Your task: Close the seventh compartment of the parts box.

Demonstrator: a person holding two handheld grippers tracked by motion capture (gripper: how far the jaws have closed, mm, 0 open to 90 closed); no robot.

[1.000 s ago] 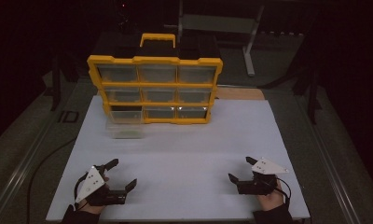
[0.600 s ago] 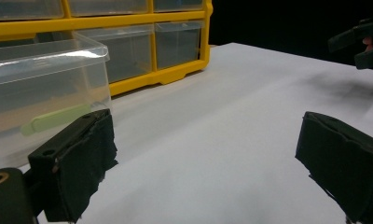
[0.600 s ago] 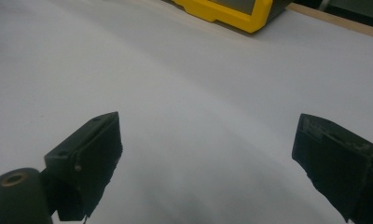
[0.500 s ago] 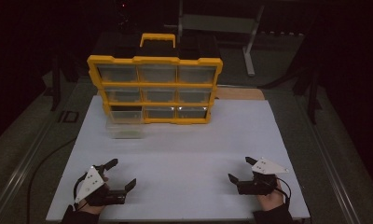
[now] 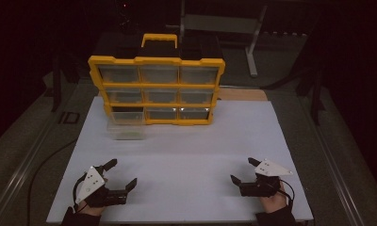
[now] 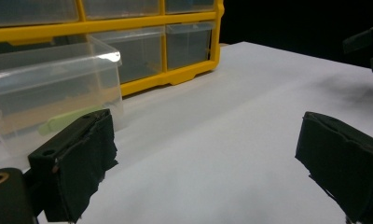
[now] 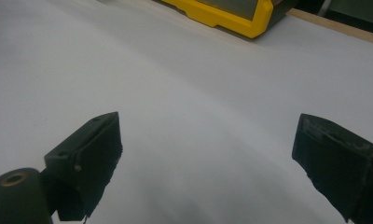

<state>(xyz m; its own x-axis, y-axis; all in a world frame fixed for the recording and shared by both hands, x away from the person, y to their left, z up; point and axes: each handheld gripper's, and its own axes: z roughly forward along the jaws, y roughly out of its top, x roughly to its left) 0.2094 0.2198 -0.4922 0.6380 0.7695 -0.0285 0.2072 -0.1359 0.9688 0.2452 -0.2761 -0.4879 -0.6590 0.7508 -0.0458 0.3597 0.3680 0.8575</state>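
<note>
left gripper (image 5: 121, 175): 7 o'clock on the table (image 5: 191, 155), jaws wide apart, holding nothing | right gripper (image 5: 243, 170): 5 o'clock, jaws wide, holding nothing | clear drawer (image 5: 126, 128): 11 o'clock, pulled out, just before the yellow organizer (image 5: 156, 87), well apart from both

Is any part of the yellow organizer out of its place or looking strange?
Yes. One clear drawer is out of the yellow organizer and stands on the white table before it. The bottom-left slot is dark and empty. Something pale green lies inside the drawer.
</note>
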